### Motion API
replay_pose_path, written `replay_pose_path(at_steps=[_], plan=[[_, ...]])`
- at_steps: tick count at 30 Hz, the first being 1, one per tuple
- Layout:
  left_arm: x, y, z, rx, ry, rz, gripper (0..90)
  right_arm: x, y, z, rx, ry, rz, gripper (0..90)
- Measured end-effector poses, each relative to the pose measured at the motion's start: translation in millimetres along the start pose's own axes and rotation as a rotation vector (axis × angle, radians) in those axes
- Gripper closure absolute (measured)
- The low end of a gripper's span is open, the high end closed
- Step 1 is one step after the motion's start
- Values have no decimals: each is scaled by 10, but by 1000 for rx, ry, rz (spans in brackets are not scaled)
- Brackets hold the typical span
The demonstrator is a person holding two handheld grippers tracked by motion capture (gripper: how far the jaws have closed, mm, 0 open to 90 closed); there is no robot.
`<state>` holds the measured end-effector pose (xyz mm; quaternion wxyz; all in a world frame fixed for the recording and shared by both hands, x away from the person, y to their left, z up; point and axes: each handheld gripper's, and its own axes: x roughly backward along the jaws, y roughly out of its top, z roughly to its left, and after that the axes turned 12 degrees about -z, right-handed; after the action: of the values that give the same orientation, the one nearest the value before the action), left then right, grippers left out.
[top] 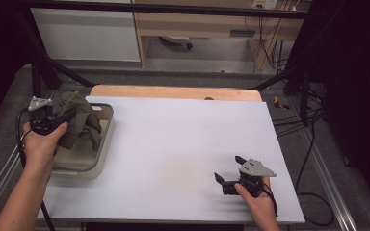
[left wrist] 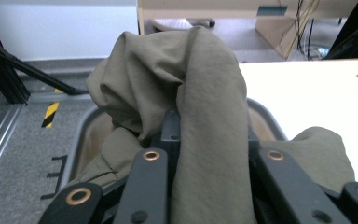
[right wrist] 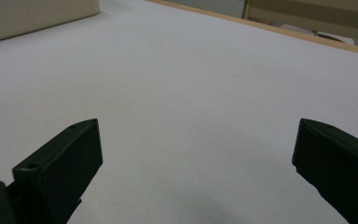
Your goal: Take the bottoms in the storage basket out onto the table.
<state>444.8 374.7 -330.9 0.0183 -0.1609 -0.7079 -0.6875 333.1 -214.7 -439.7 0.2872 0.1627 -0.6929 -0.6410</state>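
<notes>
The bench (top: pixel 183 144), covered in white, carries a beige tub (top: pixel 102 144) at its left edge. An olive-green cloth (top: pixel 79 122) lies bunched in the tub, one fold pulled up over the rim. The left hand-held gripper (top: pixel 60 120) is clenched on that fold, which drapes between its jaws. The right hand-held gripper (top: pixel 229 169) rests released on the bench, well apart from the cloth.

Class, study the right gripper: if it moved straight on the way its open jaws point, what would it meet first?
Probably the beige tub; before that the right gripper faces only bare white table. Depth is unclear.
</notes>
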Motion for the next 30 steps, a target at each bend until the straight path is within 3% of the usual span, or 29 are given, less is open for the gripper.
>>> replay_pose_path(at_steps=[4,11,21,30], plan=[[71,110,5,4,2,-47,726,2,1,-1,-1,-1,0,22],[128,231,-13,13,-5,-87,727,0,1,1,0,0,-1,22],[148,318,-47,62,-34,-134,726,1,2,0,-1,-1,-1,22],[196,467,-162,92,-68,-200,726,1,2,1,0,-1,-2,22]])
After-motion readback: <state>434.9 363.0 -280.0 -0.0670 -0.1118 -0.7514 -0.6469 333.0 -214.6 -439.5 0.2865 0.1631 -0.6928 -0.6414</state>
